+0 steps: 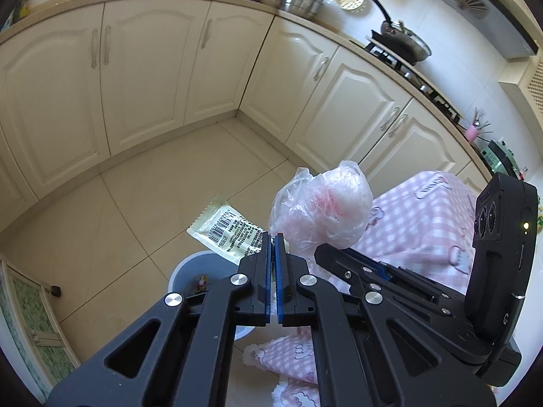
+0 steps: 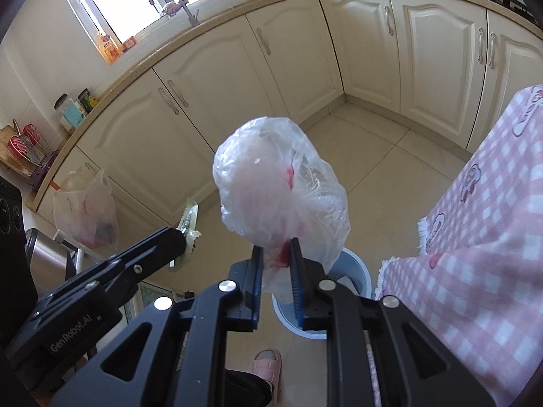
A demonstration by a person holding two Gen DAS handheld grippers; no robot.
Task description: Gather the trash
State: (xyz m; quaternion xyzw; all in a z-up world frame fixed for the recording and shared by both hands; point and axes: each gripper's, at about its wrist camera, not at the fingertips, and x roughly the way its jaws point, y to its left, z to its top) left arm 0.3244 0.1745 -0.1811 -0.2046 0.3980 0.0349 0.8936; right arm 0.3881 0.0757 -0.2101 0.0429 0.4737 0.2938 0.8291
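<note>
Right wrist: one crumpled bag (image 2: pixel 278 183); one sachet (image 2: pixel 190 225); one bin (image 2: pixel 359 271).

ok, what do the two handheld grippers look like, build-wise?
Both alike: the left gripper and the right gripper are matte black plastic linkage frames with silver round pivot bolts and triangular cut-outs. Blue ribbed pads line the fingers. From the right wrist view, the left one's body reads "GenRobot.AI" in grey. No cables visible.

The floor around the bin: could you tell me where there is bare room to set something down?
Bare tile floor runs from the bin to the cabinet corner, open on the bin's far side. It is crowded at the pink checked cloth beside the bin, and near a slippered foot.
</note>
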